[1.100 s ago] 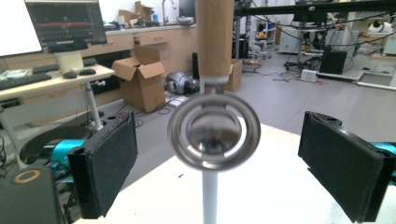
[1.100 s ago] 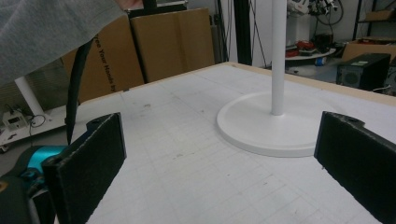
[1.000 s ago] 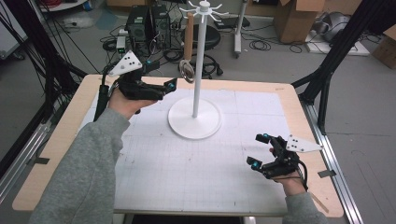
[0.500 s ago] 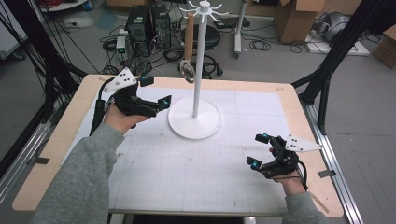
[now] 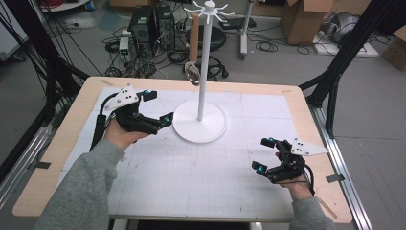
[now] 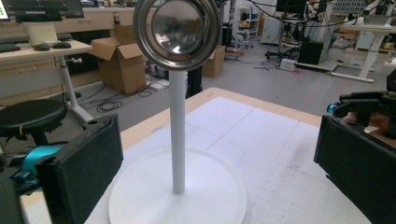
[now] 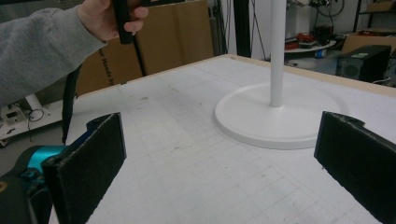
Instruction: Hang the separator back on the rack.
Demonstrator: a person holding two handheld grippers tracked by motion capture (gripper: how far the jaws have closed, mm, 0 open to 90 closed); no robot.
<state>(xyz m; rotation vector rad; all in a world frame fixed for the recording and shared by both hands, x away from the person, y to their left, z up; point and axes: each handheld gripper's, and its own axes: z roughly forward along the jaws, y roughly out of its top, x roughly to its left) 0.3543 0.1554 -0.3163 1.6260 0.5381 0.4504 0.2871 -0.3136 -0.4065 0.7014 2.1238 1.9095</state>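
Note:
A white stand (image 5: 199,125) with a round base and a thin pole (image 5: 205,62) rises from the table's middle. From a hook at its top hangs a utensil with a wooden handle (image 5: 194,31) and a round metal bowl (image 5: 193,75). In the left gripper view the bowl (image 6: 176,30) shines in front of the pole. My left gripper (image 5: 160,106) hovers left of the base, open; its jaws have just been opening, with nothing between them. My right gripper (image 5: 262,154) rests open near the front right, its pads (image 7: 88,158) wide apart and facing the base (image 7: 280,116).
A white gridded mat (image 5: 201,177) covers the wooden table (image 5: 52,158). Black frame posts (image 5: 335,72) stand at the table's sides. Cables, computer cases and cardboard boxes (image 5: 301,19) lie on the floor behind. The other hand (image 7: 109,18) shows at the top left of the right gripper view.
My left gripper has come down and drawn back from the hanging utensil toward the table, left of the base. The right gripper has stayed put.

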